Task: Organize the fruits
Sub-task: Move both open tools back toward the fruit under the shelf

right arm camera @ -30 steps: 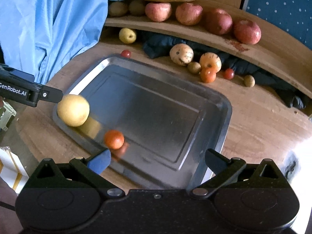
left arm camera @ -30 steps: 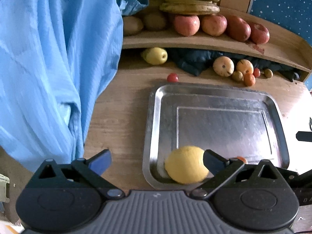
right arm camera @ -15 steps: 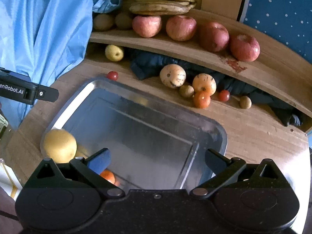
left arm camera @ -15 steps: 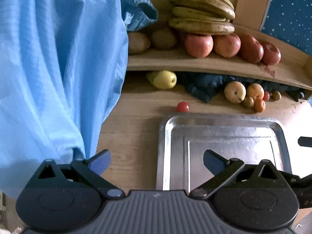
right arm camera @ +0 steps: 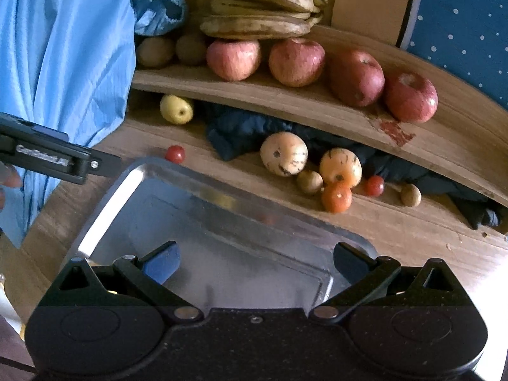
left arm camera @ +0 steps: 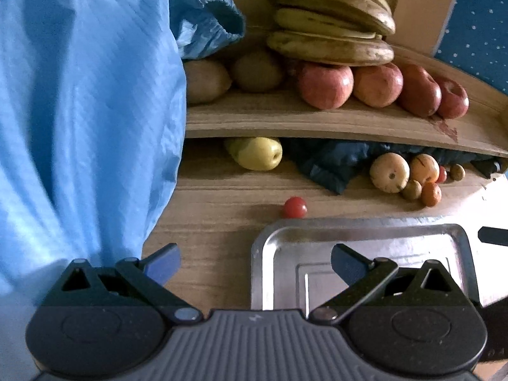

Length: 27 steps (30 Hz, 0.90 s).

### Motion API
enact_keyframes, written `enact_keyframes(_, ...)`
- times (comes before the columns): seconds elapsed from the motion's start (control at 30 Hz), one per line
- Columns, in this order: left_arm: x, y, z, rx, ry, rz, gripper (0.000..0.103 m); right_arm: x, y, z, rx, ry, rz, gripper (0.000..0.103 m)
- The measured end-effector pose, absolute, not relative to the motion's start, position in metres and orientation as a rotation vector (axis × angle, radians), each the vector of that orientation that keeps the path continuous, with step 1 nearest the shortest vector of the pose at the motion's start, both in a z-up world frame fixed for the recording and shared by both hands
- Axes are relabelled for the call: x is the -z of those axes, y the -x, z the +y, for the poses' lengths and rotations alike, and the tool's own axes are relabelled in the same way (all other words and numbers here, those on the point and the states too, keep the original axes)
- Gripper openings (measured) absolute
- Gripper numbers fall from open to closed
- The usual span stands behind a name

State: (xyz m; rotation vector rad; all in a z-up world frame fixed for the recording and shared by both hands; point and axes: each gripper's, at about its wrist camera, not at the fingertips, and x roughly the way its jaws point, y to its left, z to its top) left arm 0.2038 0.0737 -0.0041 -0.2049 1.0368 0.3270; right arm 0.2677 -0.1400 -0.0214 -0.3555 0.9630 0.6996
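Left gripper (left arm camera: 255,262) and right gripper (right arm camera: 255,260) both spread, empty, above the metal tray (right arm camera: 104,203). We judge the cherry tomato (left arm camera: 295,207), just beyond the tray's rim, light, slick, soft: pinch its middle gently.

Four red apples (right arm camera: 233,58), two kiwis (right arm camera: 155,51), two cherry tomatoes (right arm camera: 175,154), one steel tray (right arm camera: 104,203).

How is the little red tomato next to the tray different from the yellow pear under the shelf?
The tomato is red, round and much smaller; the pear is pale yellow-green and longer in shape. The tomato lies in the open, close to the tray corner, while the pear sits farther back, partly under the shelf. Both rest loose on the wooden table, outside the tray.
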Motion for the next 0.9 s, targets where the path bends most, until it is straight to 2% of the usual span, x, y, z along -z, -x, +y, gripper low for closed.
enact_keyframes(0.5,0.017,-0.261,0.105,-0.368,0.178,0.996,0.103,0.034,-0.279,-0.088,-0.802,0.292,0.940,0.102)
enact_keyframes(0.9,0.038,-0.294,0.116,-0.356,0.203,1.041,0.103,0.055,-0.286,-0.034,-0.827,0.255,0.898,0.102)
